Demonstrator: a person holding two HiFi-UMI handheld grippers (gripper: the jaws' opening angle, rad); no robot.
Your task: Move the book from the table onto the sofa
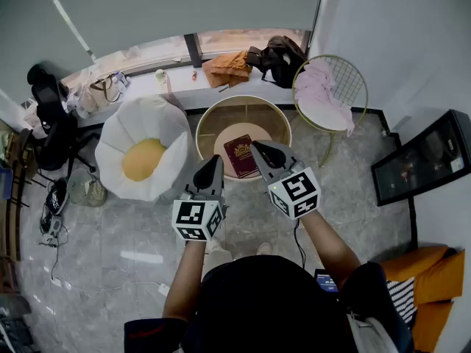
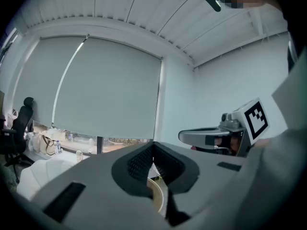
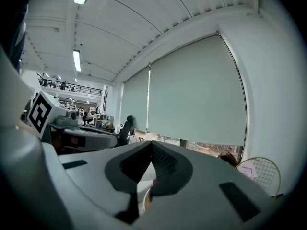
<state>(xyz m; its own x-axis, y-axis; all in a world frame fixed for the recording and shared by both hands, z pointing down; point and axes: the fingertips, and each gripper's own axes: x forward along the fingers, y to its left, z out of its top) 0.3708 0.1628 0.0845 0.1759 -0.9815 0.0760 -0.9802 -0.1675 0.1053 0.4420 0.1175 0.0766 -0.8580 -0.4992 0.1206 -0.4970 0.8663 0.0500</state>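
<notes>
We are holding the left hand-held gripper [image 1: 212, 163] with its jaws pressed together and empty, just short of the round counter [image 1: 217, 127]. The book [image 1: 237, 153] is lying flat on that counter, untouched. The right hand-held gripper [image 1: 259, 149], equally closed and empty, is hovering over the book's right edge. By reaching in with the jaws together, we are likely risking shoving the book instead of gripping it.
</notes>
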